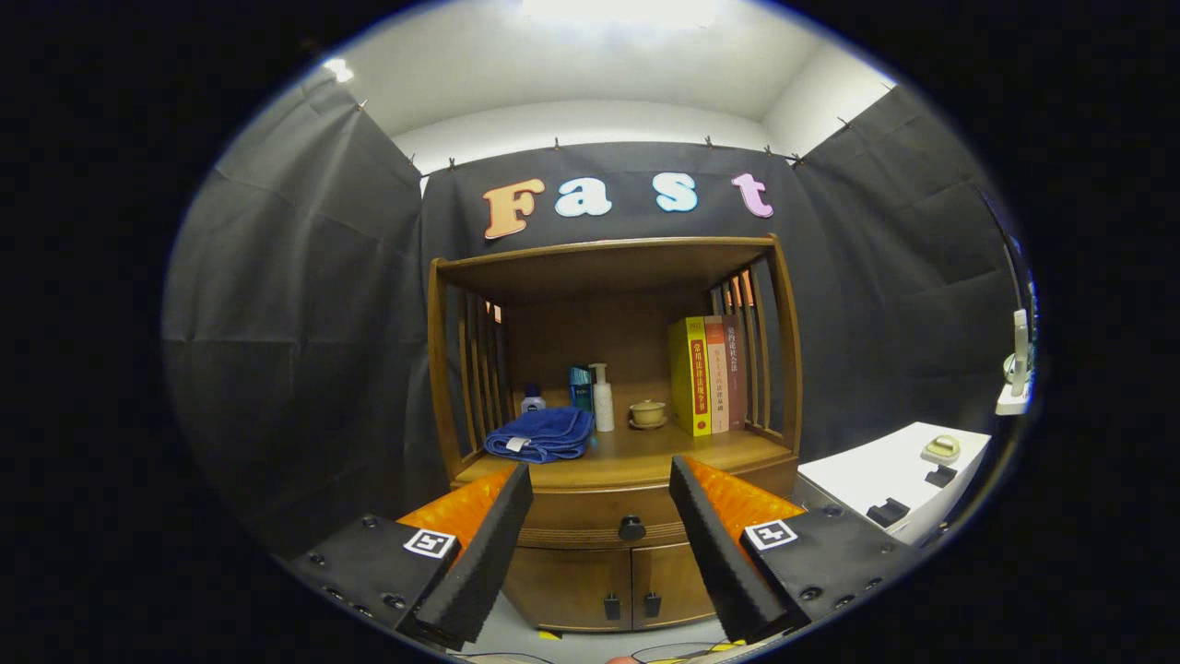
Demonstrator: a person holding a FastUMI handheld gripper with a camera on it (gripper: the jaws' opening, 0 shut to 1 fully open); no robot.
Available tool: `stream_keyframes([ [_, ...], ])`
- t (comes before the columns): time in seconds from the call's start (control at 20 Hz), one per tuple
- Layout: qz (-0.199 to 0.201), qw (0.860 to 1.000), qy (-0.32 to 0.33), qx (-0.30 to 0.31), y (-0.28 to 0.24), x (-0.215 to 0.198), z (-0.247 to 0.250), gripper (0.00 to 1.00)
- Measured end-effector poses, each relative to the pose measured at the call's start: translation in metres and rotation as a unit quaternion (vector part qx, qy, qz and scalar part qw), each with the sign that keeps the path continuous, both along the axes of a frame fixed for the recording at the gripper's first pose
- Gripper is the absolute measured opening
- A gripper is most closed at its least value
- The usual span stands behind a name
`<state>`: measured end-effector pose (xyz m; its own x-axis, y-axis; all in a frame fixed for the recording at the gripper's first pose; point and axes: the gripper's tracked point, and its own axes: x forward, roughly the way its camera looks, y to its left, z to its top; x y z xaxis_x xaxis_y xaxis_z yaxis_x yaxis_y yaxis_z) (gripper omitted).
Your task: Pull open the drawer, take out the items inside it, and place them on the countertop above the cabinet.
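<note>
Black cloth is hanging behind a wooden cabinet (613, 415), whose counter (636, 454) is carrying a folded blue towel (541, 433), a white pump bottle (603, 398), a small lidded pot (647, 413) and upright books (708, 374). Below it, the drawer (599, 516) is sitting closed, its dark knob (631, 528) showing between the fingers. The gripper (599, 489) is hovering wide open, holding nothing.

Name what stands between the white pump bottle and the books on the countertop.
In the gripper view, a small lidded pot on a saucer stands between the pump bottle and the books. The gripper is open.
</note>
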<state>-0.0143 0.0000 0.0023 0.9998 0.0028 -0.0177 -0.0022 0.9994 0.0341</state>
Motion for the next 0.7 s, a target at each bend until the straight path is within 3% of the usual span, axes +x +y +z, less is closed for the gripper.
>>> stream_keyframes([
  [0.7,-0.002,1.000,-0.001,0.003,0.0017,-0.0011,0.0071,0.98],
])
